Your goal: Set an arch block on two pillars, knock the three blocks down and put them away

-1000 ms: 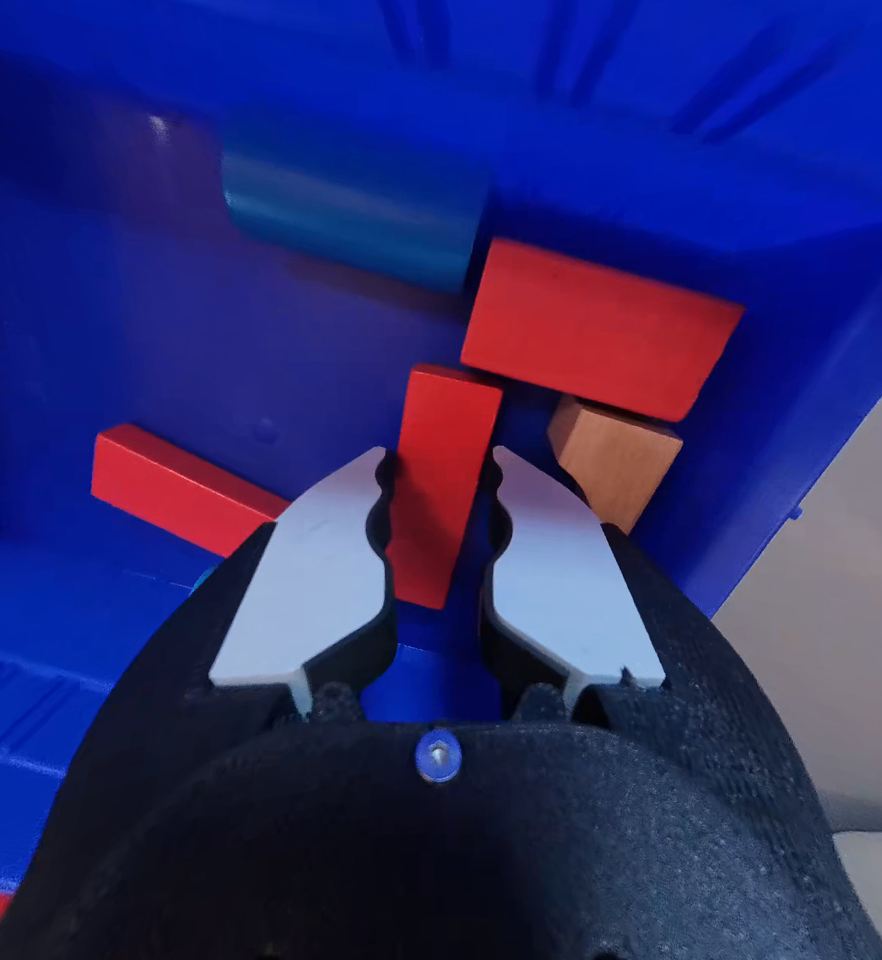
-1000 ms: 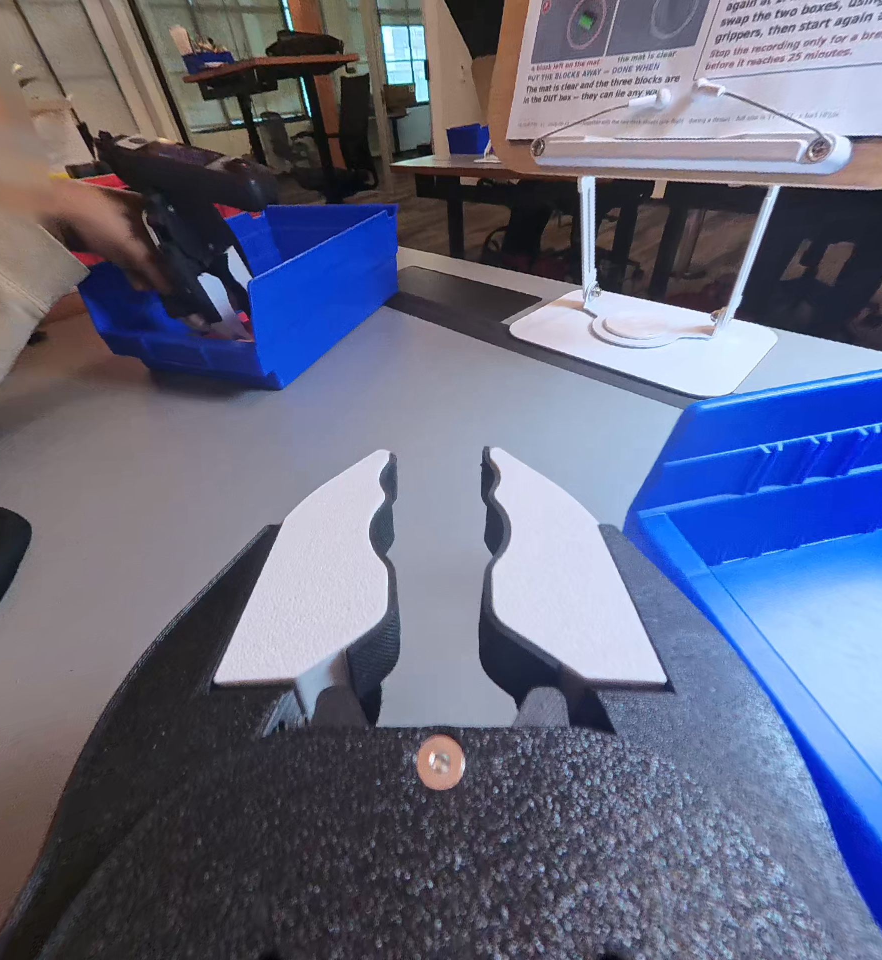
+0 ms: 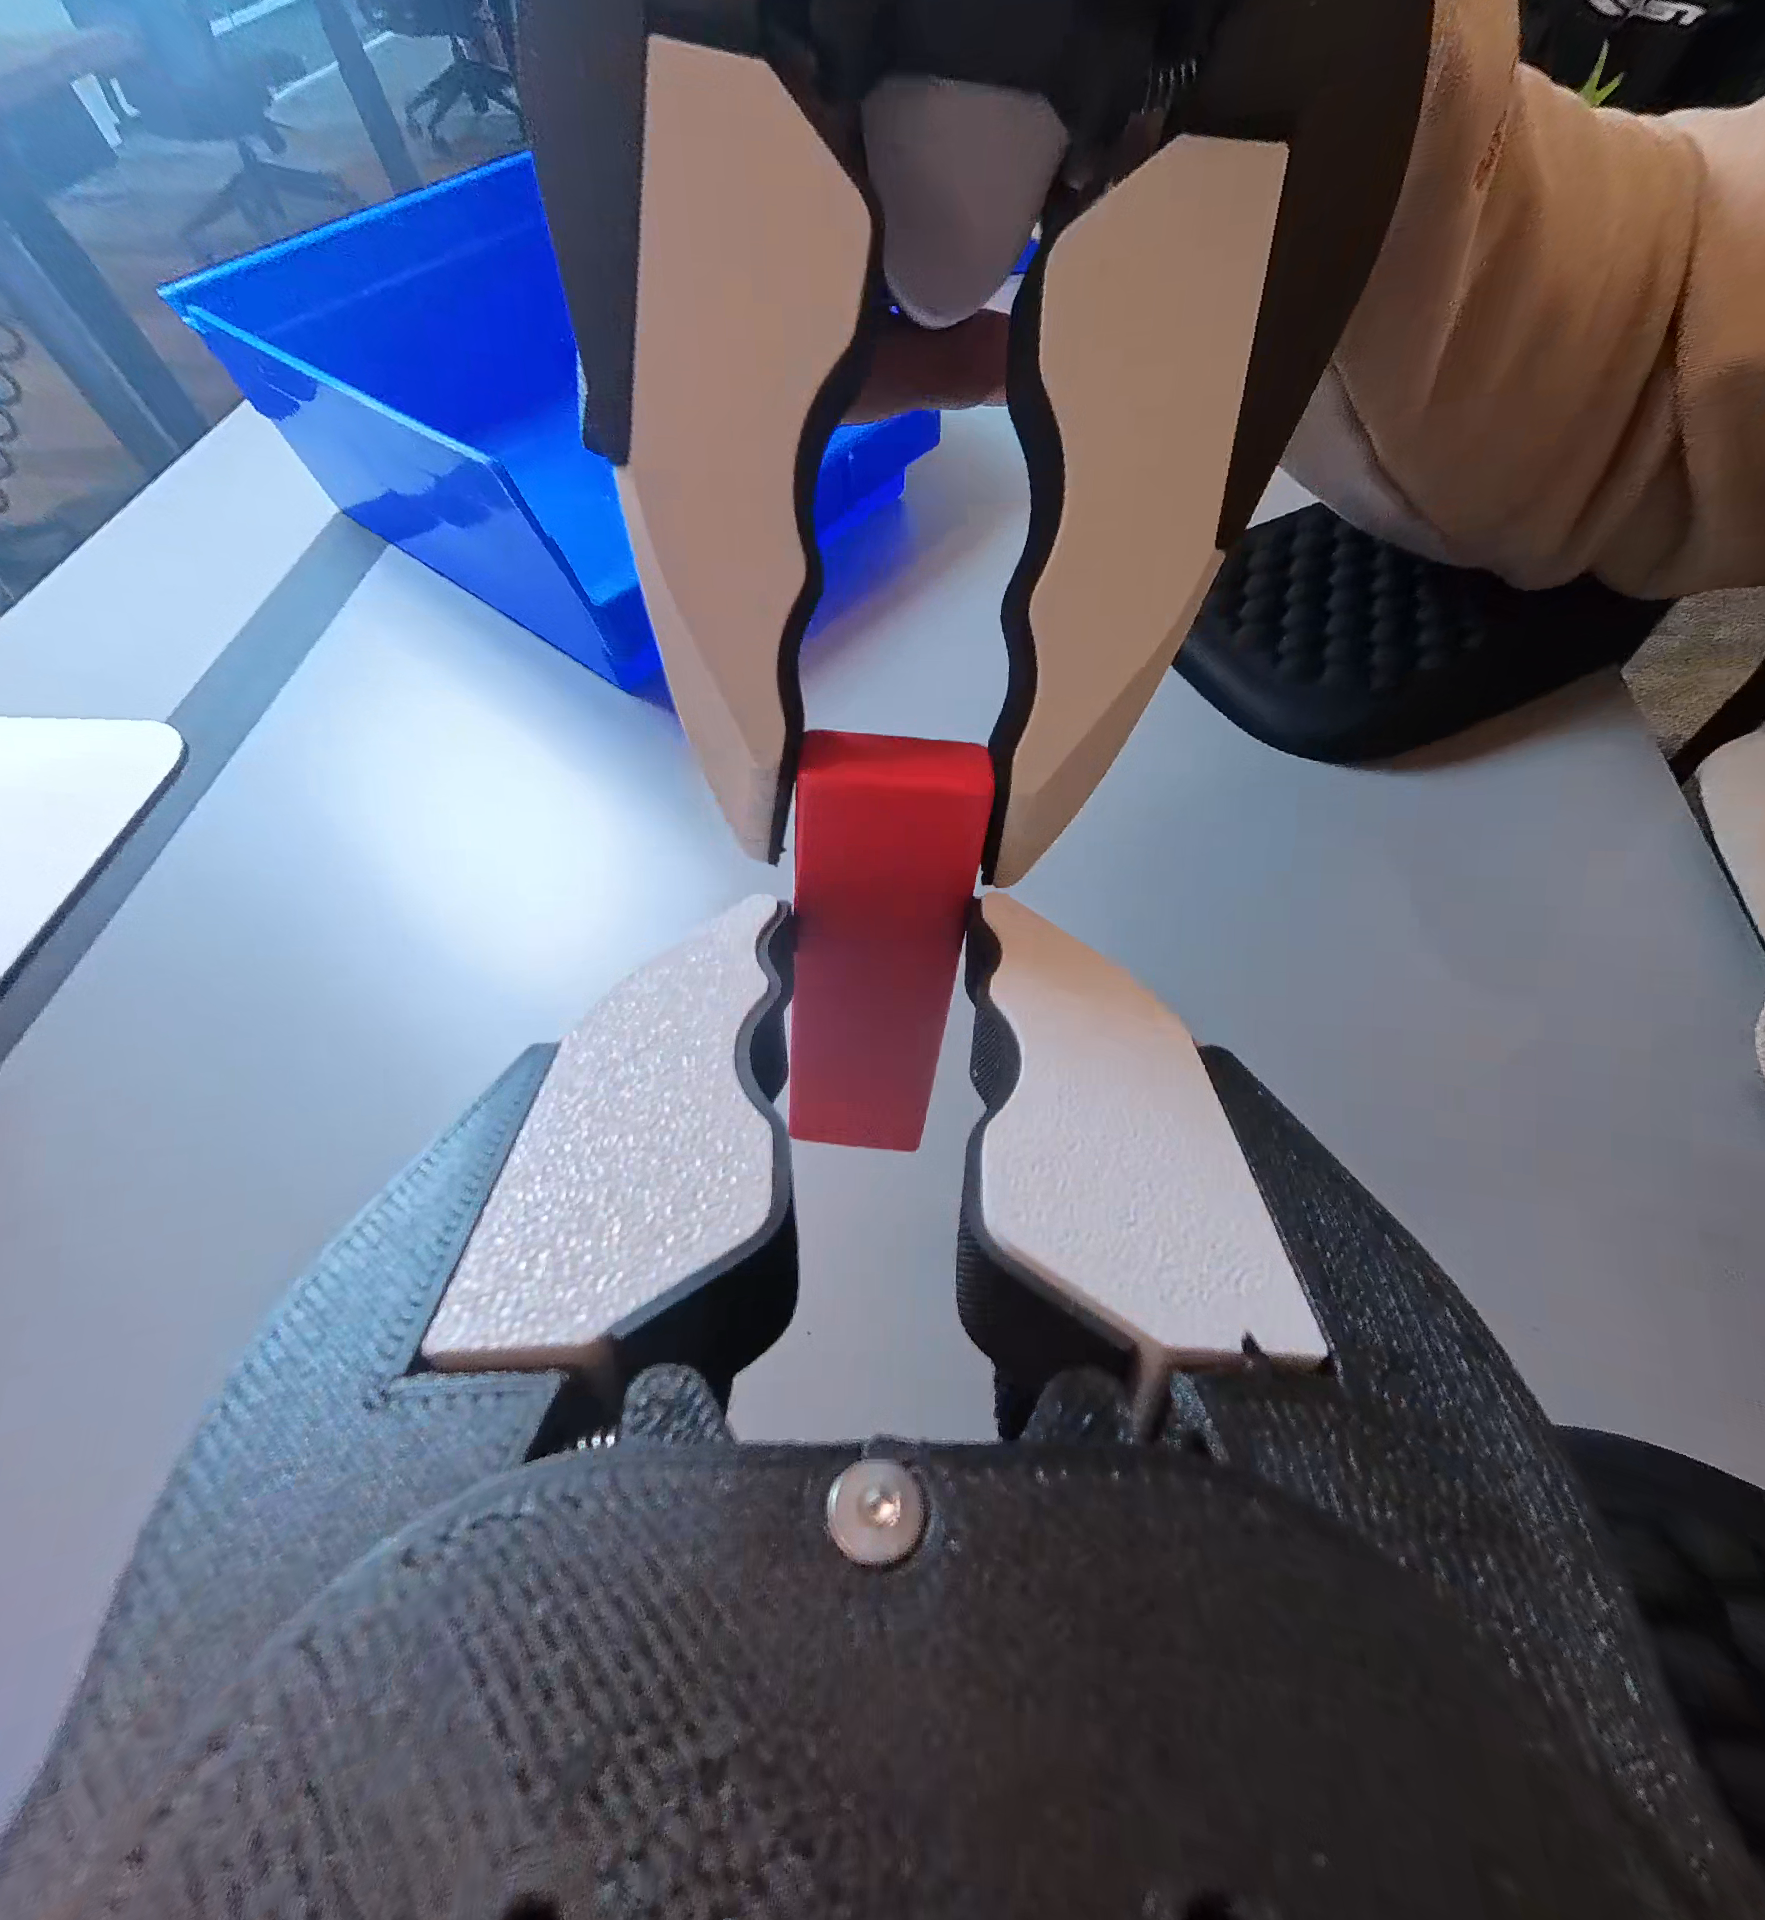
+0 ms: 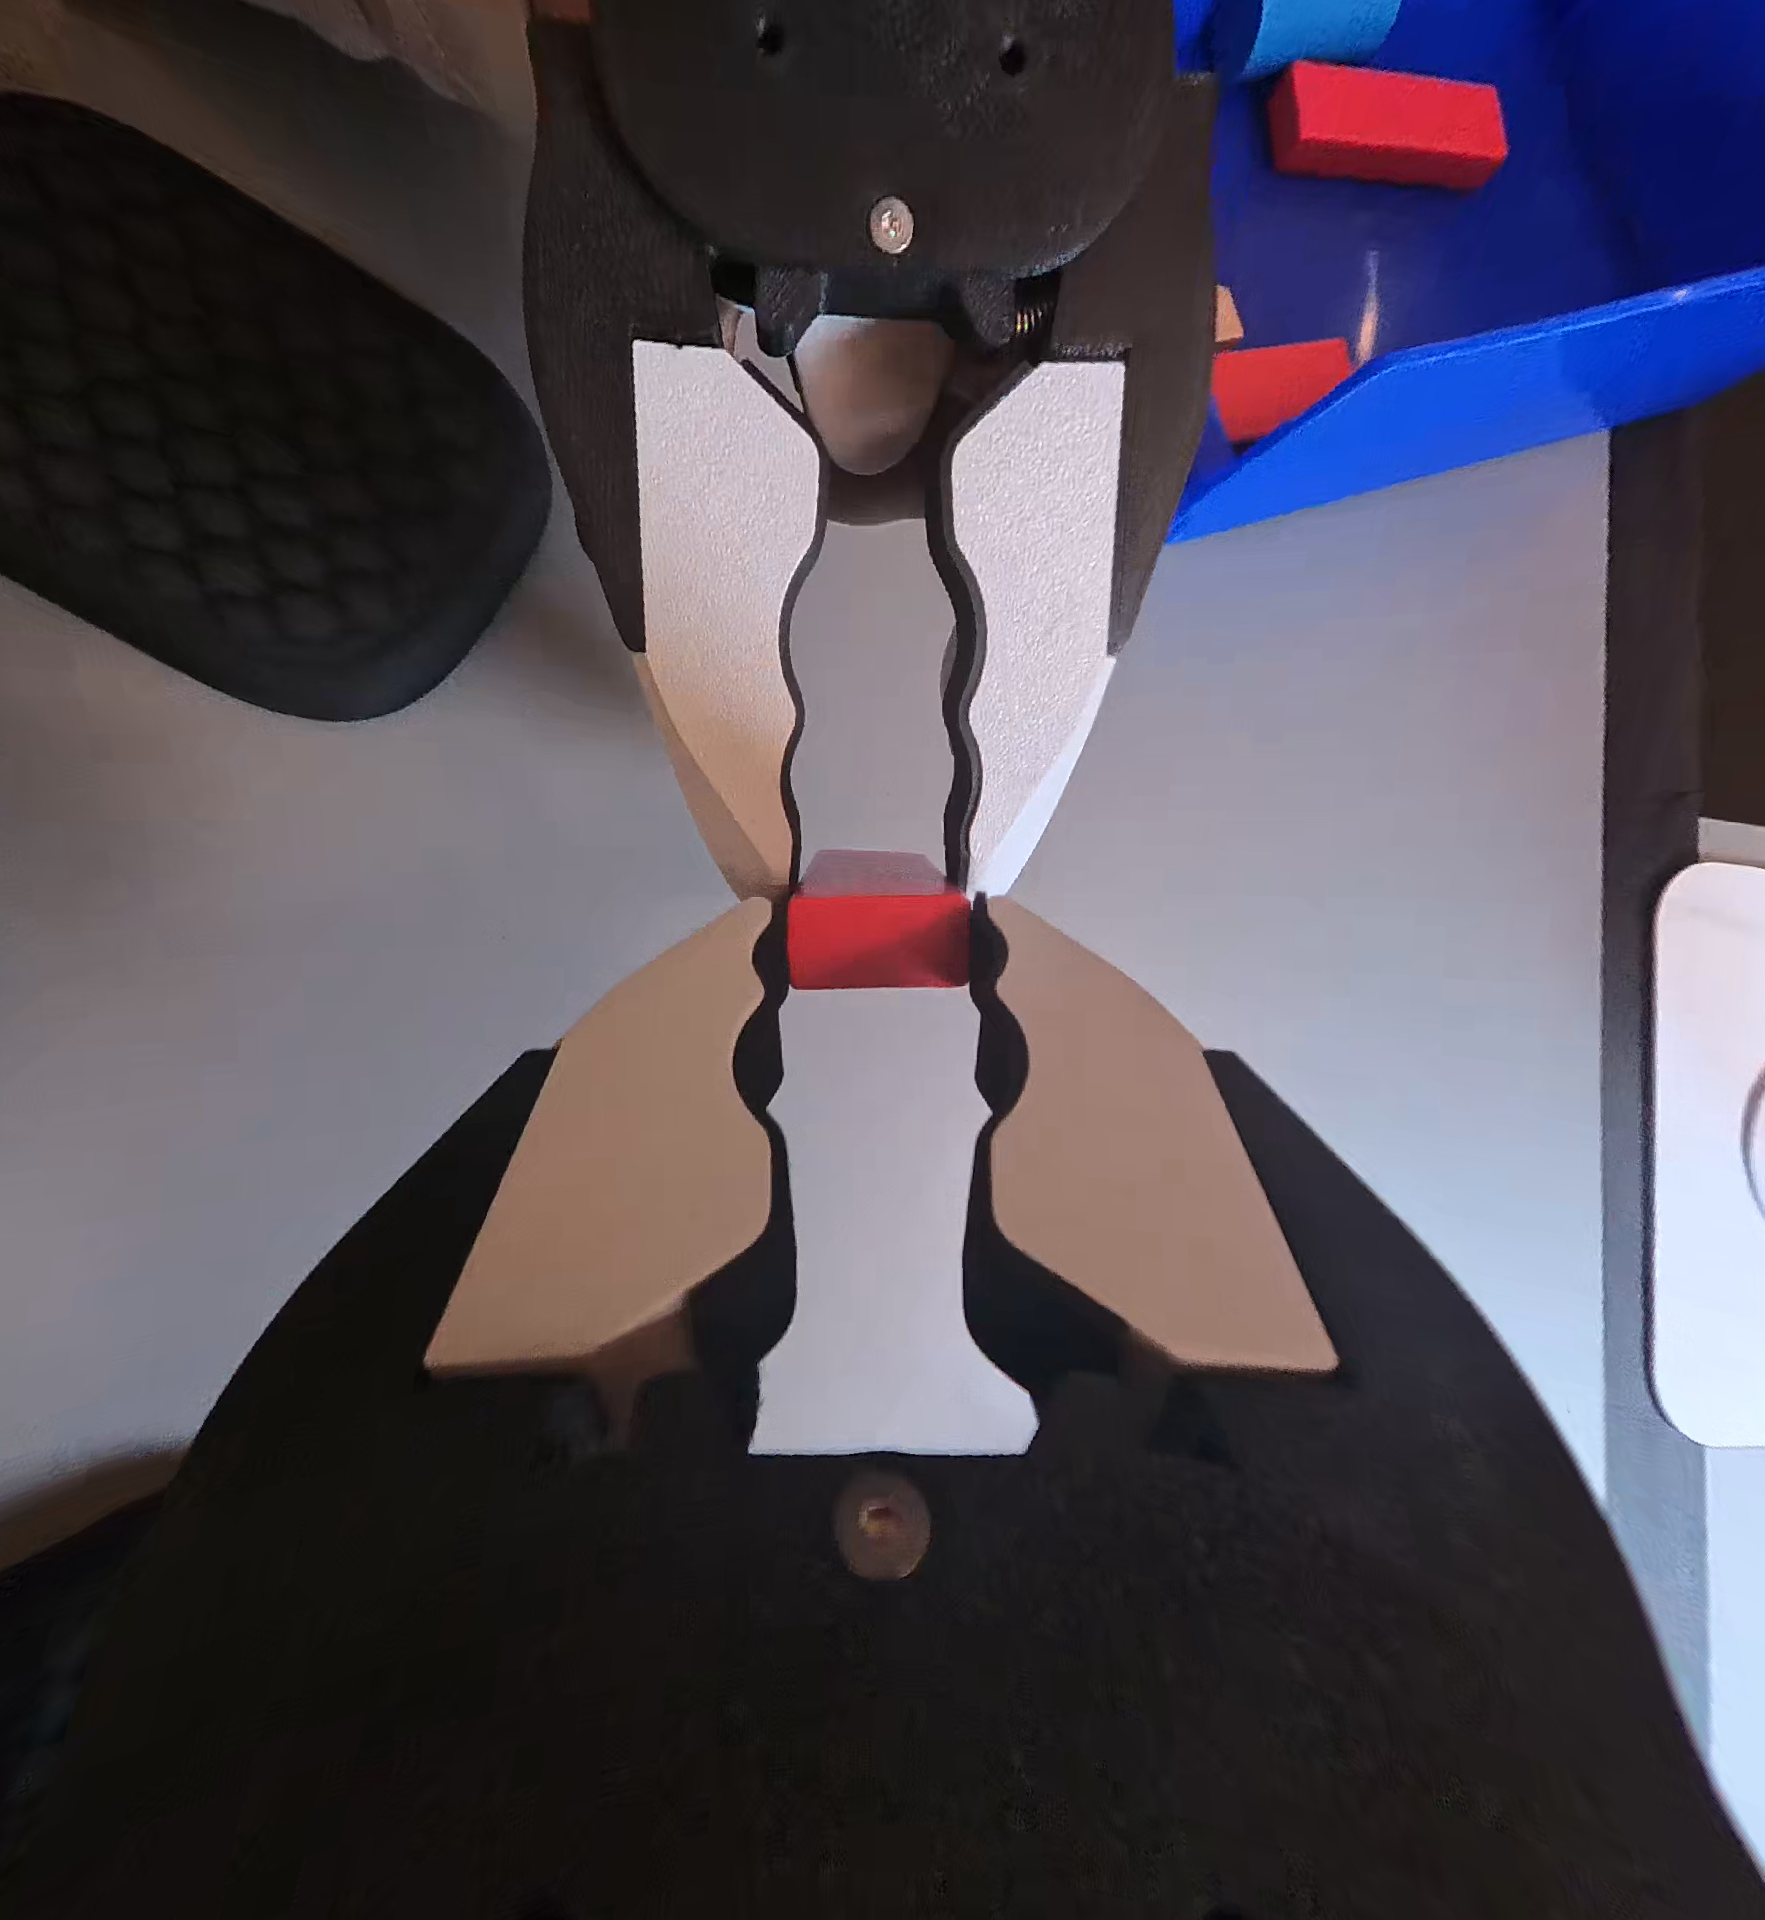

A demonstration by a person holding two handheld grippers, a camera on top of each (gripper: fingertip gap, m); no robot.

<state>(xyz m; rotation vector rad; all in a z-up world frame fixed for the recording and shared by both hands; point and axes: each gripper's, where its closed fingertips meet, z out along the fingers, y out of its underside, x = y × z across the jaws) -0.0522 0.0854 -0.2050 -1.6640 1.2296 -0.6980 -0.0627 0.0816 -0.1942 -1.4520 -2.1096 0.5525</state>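
A red rectangular block (image 3: 878, 987) is held above the grey table between the two grippers, which face each other tip to tip. My left gripper (image 3: 878, 914) is shut on the block's near part. My right gripper (image 3: 883, 868) comes from the far side, its fingertips clamping the block's far end. In the right wrist view my right gripper (image 4: 878, 914) is shut on the block's end face (image 4: 878, 940), with the left gripper (image 4: 878, 878) just behind it. No arch block or second pillar is in view outside the bins.
A blue bin (image 3: 421, 416) stands behind the right gripper. Another blue bin (image 4: 1480, 395) at upper right holds red blocks (image 4: 1387, 125). A black textured mat (image 4: 182, 416) lies on the table. A white stand base (image 4: 1751, 1143) sits at the right. A person's sleeve (image 3: 1532, 312) is at upper right. My left and right fingertips are right by each other.
My left gripper lifted the red block out of the blue bin and carried it over the table. My right gripper, then open and empty, has met it and closed on the block's other end.
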